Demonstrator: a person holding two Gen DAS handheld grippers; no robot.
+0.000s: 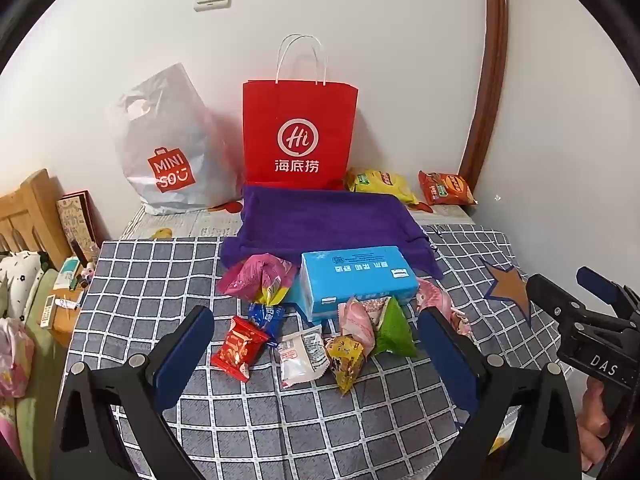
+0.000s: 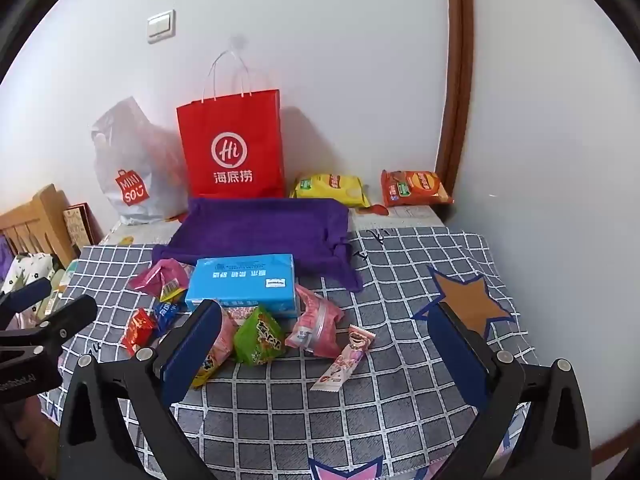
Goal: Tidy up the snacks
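Several small snack packets lie on the checked cloth point(image 1: 160, 280) in front of a blue tissue pack point(image 1: 356, 280): a red packet point(image 1: 239, 350), a white one point(image 1: 302, 354), a yellow one point(image 1: 346, 358), a green one point(image 1: 394, 328). My left gripper point(image 1: 316, 344) is open and empty, hovering above them. My right gripper point(image 2: 324, 340) is open and empty over the green packet point(image 2: 260, 336), a pink zip bag point(image 2: 318, 324) and a pink candy bar point(image 2: 346, 358). A purple cloth tray point(image 2: 260, 232) lies behind the tissue pack point(image 2: 244, 284).
A red paper bag point(image 1: 300, 132) and a grey Miniso bag point(image 1: 168, 148) stand against the wall. Yellow point(image 2: 330, 188) and orange point(image 2: 416, 188) chip bags lie at the back right. A wooden bed frame point(image 1: 28, 212) and clutter sit at left.
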